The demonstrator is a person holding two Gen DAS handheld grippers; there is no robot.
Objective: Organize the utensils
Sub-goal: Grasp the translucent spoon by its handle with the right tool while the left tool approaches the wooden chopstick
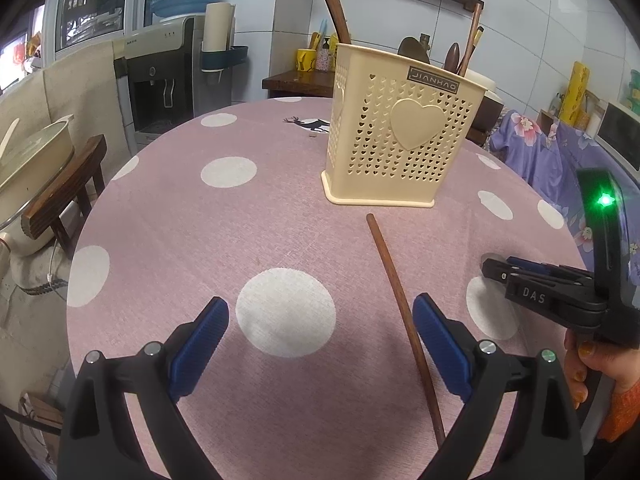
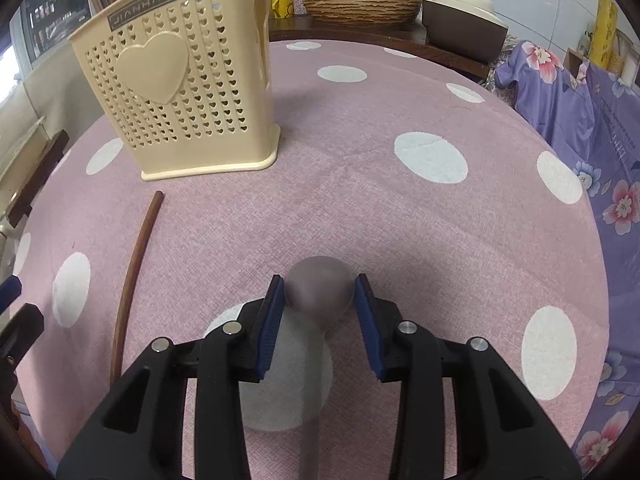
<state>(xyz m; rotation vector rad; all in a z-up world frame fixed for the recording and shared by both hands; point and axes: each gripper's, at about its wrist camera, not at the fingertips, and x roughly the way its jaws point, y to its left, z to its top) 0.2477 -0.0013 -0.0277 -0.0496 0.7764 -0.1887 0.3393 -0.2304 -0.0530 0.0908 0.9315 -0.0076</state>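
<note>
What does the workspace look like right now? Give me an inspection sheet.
Surface: round table, pink tablecloth with white dots.
Job's things: cream utensil holder upright, wooden utensils inside; brown chopstick lying flat in front of it; grey spoon, blurred.
Clutter: small brown speck beside the holder.
Grippers: left gripper open wide, empty; right gripper pads against both sides of the spoon's bowl.
Cables: white cable off the table, at the left.
Surroundings: water dispenser, floral cloth.
</note>
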